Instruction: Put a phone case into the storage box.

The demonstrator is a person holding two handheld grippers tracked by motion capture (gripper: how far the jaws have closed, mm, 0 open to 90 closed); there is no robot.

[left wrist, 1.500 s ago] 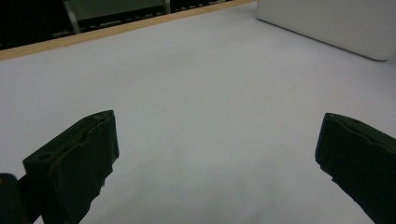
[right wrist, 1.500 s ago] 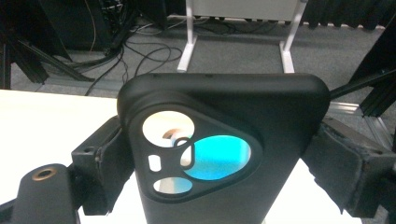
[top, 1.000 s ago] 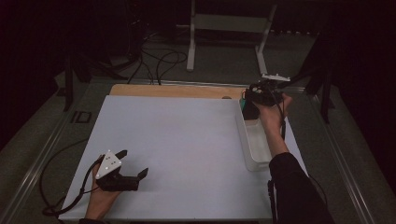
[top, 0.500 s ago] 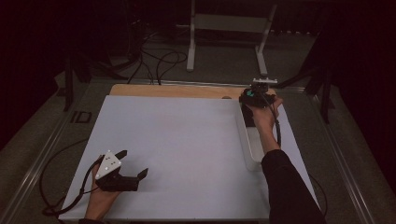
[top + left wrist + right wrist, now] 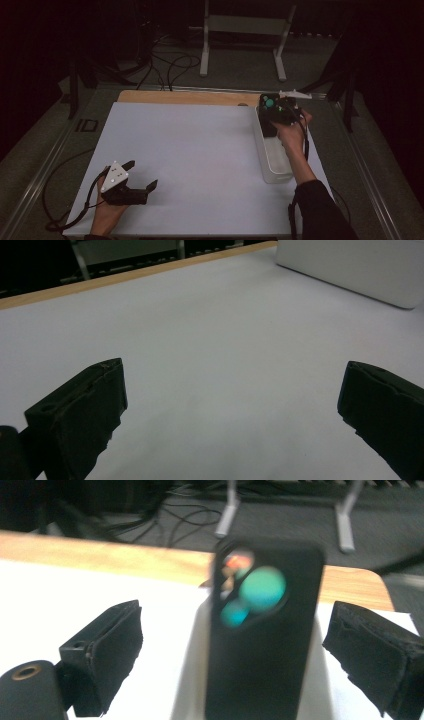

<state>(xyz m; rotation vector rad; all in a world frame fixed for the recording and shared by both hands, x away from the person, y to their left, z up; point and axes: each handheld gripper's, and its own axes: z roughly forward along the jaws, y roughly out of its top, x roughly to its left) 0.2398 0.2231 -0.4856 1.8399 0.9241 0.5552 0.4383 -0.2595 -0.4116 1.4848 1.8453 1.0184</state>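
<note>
The right gripper point(image 5: 230, 665) stands spread around a black phone case with coloured lens cut-out point(image 5: 262, 645), standing in a clear plastic bin point(image 5: 274, 160); closing off-centre could tip it. The left gripper point(image 5: 230, 415) gapes empty

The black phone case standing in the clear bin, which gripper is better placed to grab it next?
Right. The right gripper has its open jaws either side of the black phone case in the clear bin. The left gripper sits open, far across the table.
</note>
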